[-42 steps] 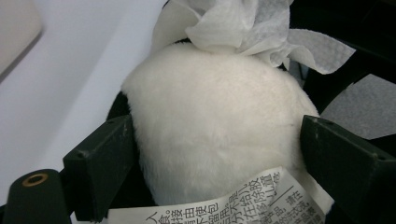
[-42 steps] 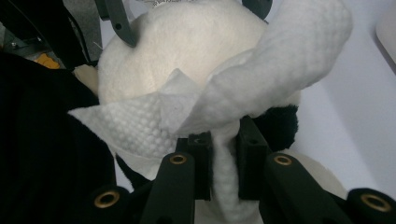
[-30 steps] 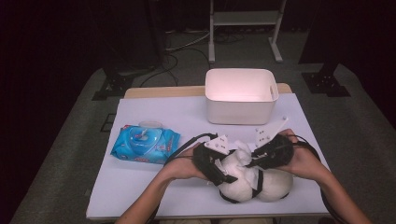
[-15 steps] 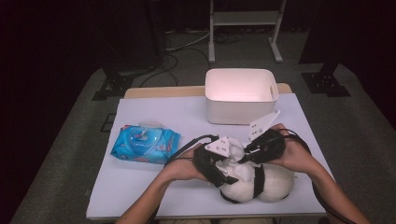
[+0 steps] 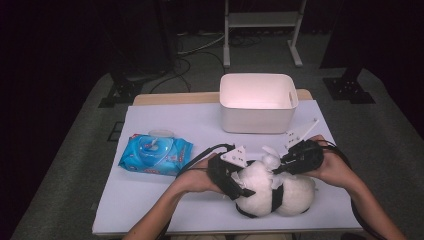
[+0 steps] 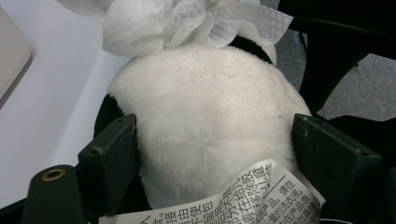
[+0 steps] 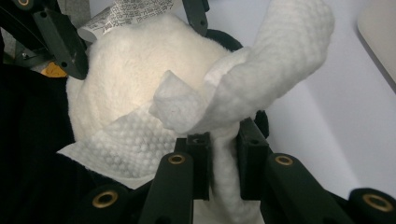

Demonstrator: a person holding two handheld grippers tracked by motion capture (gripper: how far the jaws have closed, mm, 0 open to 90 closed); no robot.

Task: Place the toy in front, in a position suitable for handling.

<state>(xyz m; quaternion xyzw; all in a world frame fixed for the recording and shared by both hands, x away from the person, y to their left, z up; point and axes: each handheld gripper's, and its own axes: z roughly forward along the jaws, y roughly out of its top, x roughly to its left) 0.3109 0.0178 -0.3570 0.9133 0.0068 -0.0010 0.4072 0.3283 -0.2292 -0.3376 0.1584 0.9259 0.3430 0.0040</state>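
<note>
A black-and-white plush panda [image 5: 270,192] lies near the table's front edge. My left gripper [image 5: 241,189] is shut on it. In the left gripper view the two pads [image 6: 109,158] press the sides of the white body [image 6: 210,116], above a printed label [image 6: 224,196]. My right gripper [image 5: 278,170] comes in from the right, shut on a white wet wipe [image 5: 270,160]. In the right gripper view the wipe [image 7: 261,79] rises from between the jaws at the right gripper [image 7: 224,161] and drapes onto the panda's fur [image 7: 126,70].
A white plastic bin [image 5: 257,102] stands at the back of the white table [image 5: 165,200]. A blue pack of wipes [image 5: 156,154] with its flap up lies to the left. Black cables trail from both grippers over the person's forearms.
The right gripper with the wipe went left and up over the panda, then came back right and slightly down. The left gripper and the panda kept still.
</note>
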